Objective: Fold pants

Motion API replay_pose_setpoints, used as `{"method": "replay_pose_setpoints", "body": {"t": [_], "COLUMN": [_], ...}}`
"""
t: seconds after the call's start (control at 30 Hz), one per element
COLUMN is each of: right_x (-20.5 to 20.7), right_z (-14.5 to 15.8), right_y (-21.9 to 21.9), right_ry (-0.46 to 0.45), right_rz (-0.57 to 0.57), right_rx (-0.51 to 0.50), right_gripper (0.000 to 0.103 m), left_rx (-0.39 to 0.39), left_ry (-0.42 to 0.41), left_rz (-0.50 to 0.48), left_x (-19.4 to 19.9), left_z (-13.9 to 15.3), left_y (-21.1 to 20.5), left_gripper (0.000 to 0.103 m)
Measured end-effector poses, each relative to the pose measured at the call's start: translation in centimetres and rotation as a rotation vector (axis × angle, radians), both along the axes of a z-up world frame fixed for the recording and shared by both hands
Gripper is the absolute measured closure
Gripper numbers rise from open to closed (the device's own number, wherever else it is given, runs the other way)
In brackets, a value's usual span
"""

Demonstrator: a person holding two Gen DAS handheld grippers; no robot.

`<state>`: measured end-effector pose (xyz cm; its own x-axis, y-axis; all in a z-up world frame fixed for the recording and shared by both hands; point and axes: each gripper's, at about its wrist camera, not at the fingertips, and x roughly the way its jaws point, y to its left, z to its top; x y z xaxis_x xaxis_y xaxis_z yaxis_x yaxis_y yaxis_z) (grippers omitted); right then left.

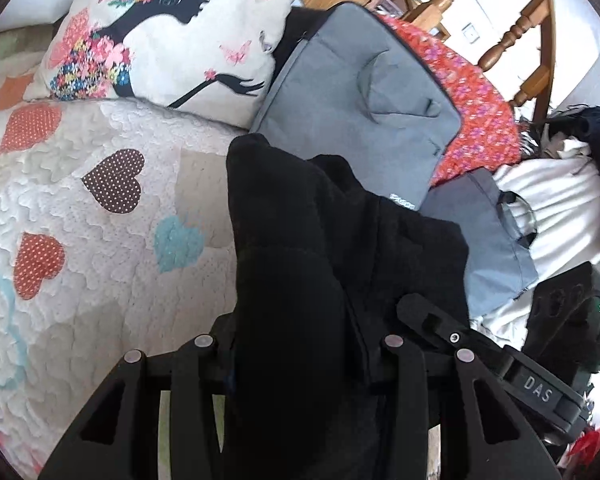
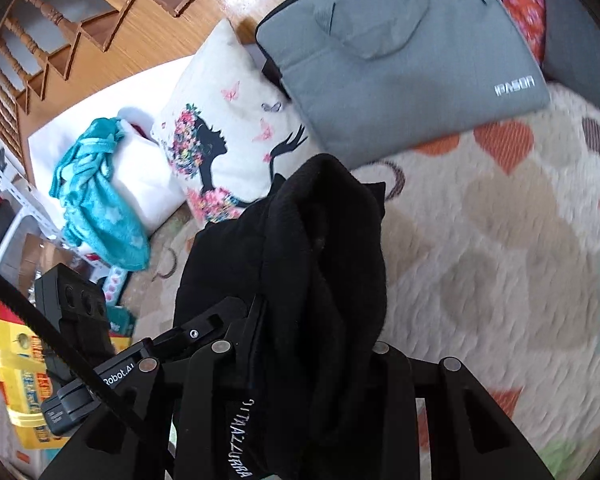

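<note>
The black fleece pants (image 1: 300, 264) hang bunched over my left gripper (image 1: 300, 344), which is shut on the fabric; its fingertips are hidden under the cloth. In the right wrist view the same pants (image 2: 300, 264) drape over my right gripper (image 2: 300, 344), also shut on them, with a white-lettered waistband label showing near the bottom. Both grippers hold the pants above the heart-patterned quilt (image 1: 80, 240). The other gripper shows at the right edge of the left view (image 1: 556, 344) and at the left of the right view (image 2: 76, 320).
A grey laptop bag (image 1: 360, 100) and a white printed cushion (image 1: 160, 40) lie on the quilt (image 2: 500, 240) beyond the pants. A red floral cloth (image 1: 472, 100), a second grey bag (image 1: 496, 236), white laundry and a wooden chair sit to the right. Teal cloth (image 2: 96, 192) lies left.
</note>
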<state>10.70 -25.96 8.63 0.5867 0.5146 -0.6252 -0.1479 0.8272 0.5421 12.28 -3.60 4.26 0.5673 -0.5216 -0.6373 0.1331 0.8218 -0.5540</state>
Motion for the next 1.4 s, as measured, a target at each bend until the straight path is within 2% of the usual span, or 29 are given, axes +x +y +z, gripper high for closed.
{"method": "replay_pose_setpoints", "body": {"t": [0.17, 0.37, 0.47, 0.5, 0.57, 0.63, 0.7, 0.73, 0.83, 0.9, 0.97, 1.0, 1.07, 1.23, 1.27, 1.3, 1.37, 1.4], "right_x": [2.4, 4.8, 5.6, 5.9, 6.6, 6.6, 6.4, 6.2, 5.4, 4.6, 4.3, 4.4, 4.7, 5.8, 5.8, 5.8, 5.8, 5.8], "right_z": [-2.1, -4.5, -5.9, -6.7, -8.7, -10.0, -10.3, -10.0, -7.6, -5.1, -3.6, -3.4, -3.7, -8.4, -9.3, -9.7, -9.4, -8.8], "right_y": [0.5, 0.2, -0.5, -0.9, -2.0, -3.2, -4.6, -5.0, -6.4, -7.0, -6.6, -6.2, -5.3, -4.1, -4.2, -4.6, -4.9, -4.9], "right_ry": [0.034, 0.081, 0.117, 0.144, 0.221, 0.271, 0.304, 0.303, 0.222, 0.112, 0.039, 0.031, 0.047, 0.227, 0.246, 0.252, 0.252, 0.236], "right_rz": [0.001, -0.021, -0.047, -0.060, -0.089, -0.127, -0.167, -0.185, -0.263, -0.299, -0.255, -0.224, -0.163, -0.144, -0.153, -0.166, -0.185, -0.190], "right_rx": [-0.049, -0.053, -0.041, -0.036, -0.013, 0.051, 0.153, 0.166, 0.163, 0.148, 0.189, 0.214, 0.265, 0.281, 0.294, 0.325, 0.358, 0.348], "right_gripper": [0.070, 0.070, 0.069, 0.066, 0.057, 0.042, 0.041, 0.040, 0.040, 0.038, 0.039, 0.038, 0.038, 0.040, 0.040, 0.040, 0.040, 0.040], "left_rx": [0.070, 0.110, 0.147, 0.160, 0.133, 0.059, 0.016, 0.007, -0.028, -0.063, -0.082, -0.081, -0.056, 0.051, 0.039, -0.022, -0.107, -0.117], "left_ry": [0.039, 0.070, 0.097, 0.109, 0.140, 0.177, 0.190, 0.183, 0.134, 0.088, 0.058, 0.054, 0.074, 0.176, 0.206, 0.250, 0.284, 0.288], "left_rz": [0.026, 0.026, 0.012, 0.015, 0.014, 0.020, 0.037, 0.054, 0.124, 0.132, 0.109, 0.090, 0.046, 0.028, 0.031, 0.045, 0.066, 0.073], "left_x": [2.1, 4.6, 5.5, 5.7, 6.0, 6.2, 5.9, 5.6, 3.9, 2.7, 1.7, 1.4, 1.0, 1.4, 1.7, 1.9, 1.9, 1.7], "left_z": [-2.1, -4.0, -5.0, -5.4, -6.1, -6.5, -6.0, -5.5, -3.4, -2.0, -1.1, -1.0, -1.7, -5.7, -6.6, -7.6, -8.2, -8.1], "left_y": [-1.0, -1.4, -1.5, -1.4, -0.9, 0.1, 1.2, 1.6, 3.4, 4.0, 3.6, 3.3, 2.1, 0.7, 0.9, 1.5, 2.7, 3.1], "left_gripper": [0.062, 0.061, 0.056, 0.054, 0.050, 0.050, 0.050, 0.050, 0.050, 0.050, 0.050, 0.050, 0.050, 0.045, 0.035, 0.033, 0.033, 0.033]}}
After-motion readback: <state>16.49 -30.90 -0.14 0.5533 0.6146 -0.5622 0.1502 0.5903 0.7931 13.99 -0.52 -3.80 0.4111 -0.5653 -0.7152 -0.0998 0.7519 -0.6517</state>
